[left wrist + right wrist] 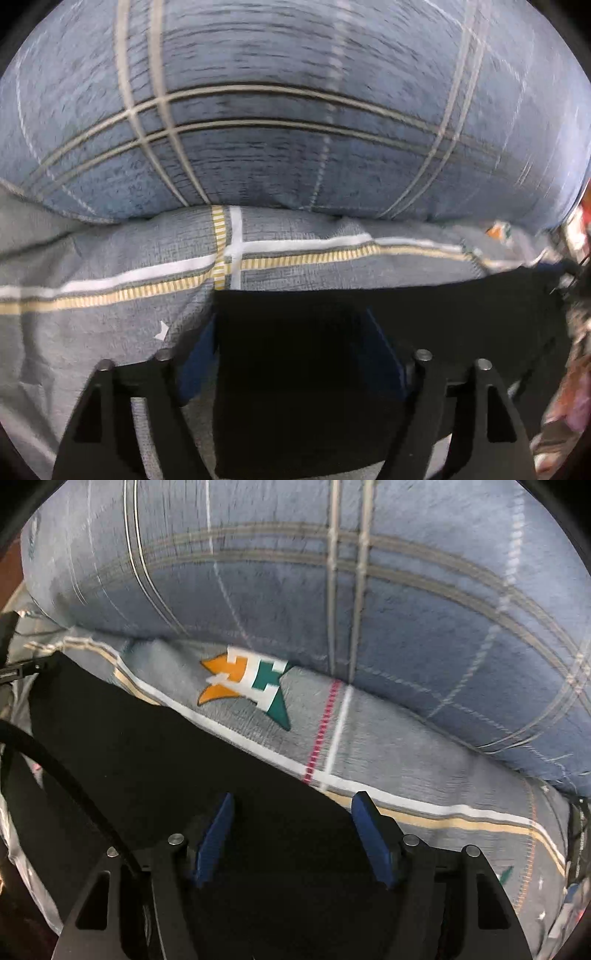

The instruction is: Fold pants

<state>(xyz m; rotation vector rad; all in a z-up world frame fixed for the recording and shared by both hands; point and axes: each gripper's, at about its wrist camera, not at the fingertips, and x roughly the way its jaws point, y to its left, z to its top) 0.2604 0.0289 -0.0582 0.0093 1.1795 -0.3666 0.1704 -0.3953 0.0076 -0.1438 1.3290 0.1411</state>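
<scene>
Right tool [291,830]: blue pads set well apart, nothing between them, poised low over the black pants [166,760]. Left tool [291,343]: pads also spread, black cloth lying between them; whether gripped, could not tell. Pants lay flat on the grey striped bedcover [406,746], just before a blue plaid pillow [277,129]. Risk: a closing pad could snag the bedcover with the pants, or catch only one layer, skewing the fold. Both tools pointed forward, near level with the bed.

even daylight, motion blur, fisheye-bent edges
</scene>
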